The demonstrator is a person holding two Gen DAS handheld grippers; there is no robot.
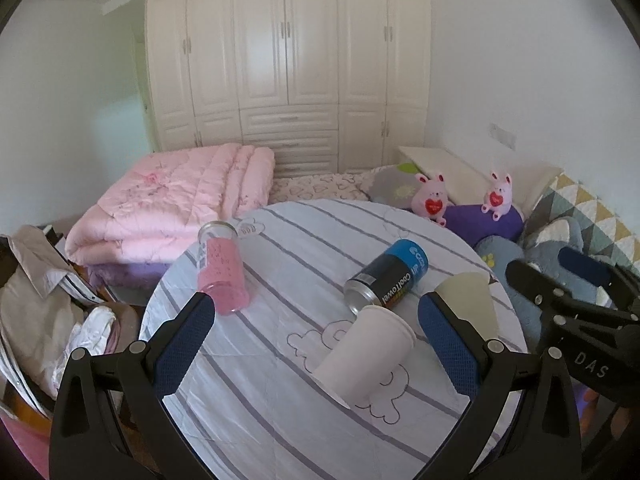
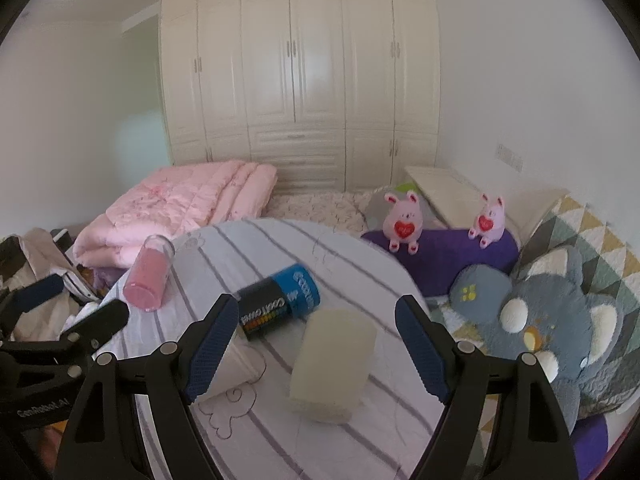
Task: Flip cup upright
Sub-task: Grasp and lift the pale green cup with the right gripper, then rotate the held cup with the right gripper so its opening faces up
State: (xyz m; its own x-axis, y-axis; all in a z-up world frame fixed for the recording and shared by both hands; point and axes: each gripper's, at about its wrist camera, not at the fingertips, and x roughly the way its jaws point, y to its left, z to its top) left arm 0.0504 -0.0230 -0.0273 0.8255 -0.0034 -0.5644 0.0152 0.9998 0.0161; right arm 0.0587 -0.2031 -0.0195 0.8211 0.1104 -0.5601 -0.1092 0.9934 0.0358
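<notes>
A white paper cup (image 1: 366, 354) lies on its side on the round striped table (image 1: 280, 380), between the fingers of my open left gripper (image 1: 316, 326), which hovers just above it. A translucent cream cup (image 2: 334, 364) lies tipped on the table between the fingers of my open right gripper (image 2: 316, 336); it also shows in the left wrist view (image 1: 466, 292). The white cup's edge (image 2: 236, 368) shows behind my right gripper's left finger. Neither gripper holds anything.
A pink glass tumbler (image 1: 222, 270) and a blue-black can (image 1: 386, 280) lie on their sides on the table. A folded pink quilt (image 1: 172, 200), plush toys (image 2: 402, 226), a grey cushion (image 2: 552, 320) and a clothes pile (image 1: 36, 312) surround the table.
</notes>
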